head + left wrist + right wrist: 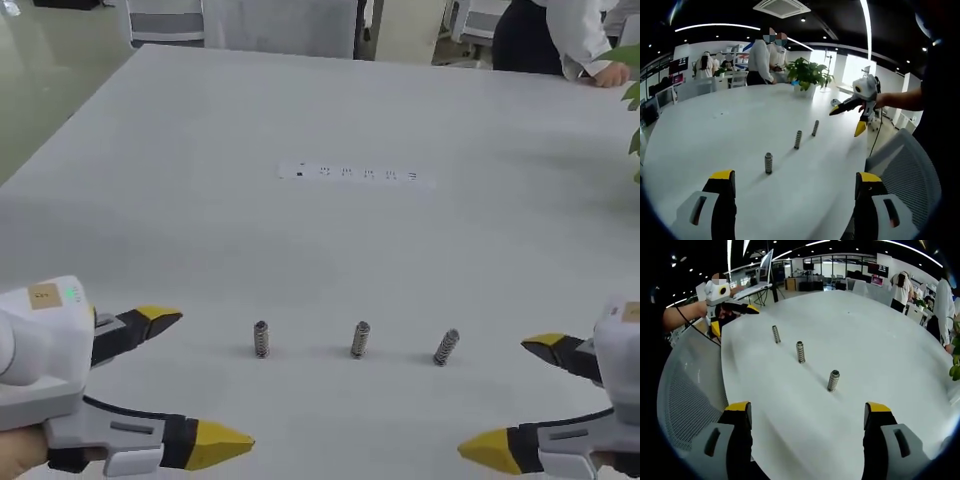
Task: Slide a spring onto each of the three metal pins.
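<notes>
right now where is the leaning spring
In the head view the leaning spring is the rightmost of three in a row on the white table, next to the middle spring and closest to the open right gripper.

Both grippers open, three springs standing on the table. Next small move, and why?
Probably move the right gripper to the rightmost coiled metal spring and nudge it upright: it leans, while the middle spring and left spring stand straight. That gripper is open and empty.
</notes>
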### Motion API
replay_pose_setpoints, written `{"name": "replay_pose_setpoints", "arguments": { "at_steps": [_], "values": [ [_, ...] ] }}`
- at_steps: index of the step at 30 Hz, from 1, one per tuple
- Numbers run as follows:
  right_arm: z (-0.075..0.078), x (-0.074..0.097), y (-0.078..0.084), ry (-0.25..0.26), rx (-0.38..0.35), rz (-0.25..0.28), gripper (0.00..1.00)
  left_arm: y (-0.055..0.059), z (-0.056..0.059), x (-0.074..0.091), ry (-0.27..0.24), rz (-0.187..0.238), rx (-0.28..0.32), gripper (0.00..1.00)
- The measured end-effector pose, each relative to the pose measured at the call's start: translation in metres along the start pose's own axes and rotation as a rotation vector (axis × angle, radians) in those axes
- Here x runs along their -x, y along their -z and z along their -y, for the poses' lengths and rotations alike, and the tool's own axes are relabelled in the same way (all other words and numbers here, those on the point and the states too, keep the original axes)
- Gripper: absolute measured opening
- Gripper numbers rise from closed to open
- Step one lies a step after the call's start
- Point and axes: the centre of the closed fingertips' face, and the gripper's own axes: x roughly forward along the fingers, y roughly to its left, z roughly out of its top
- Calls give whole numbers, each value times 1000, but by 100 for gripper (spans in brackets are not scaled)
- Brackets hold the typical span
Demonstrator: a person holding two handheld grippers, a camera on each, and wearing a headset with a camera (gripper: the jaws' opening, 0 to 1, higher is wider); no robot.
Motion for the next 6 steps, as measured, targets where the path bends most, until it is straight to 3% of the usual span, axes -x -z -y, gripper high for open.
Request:
{"name": "replay_pose_setpoints", "arguments": {
  "at_steps": [6],
  "values": [
    [0,2,3,2,2,-3,94,1,0,-1,-1,-6,4,97]
  ]
}}
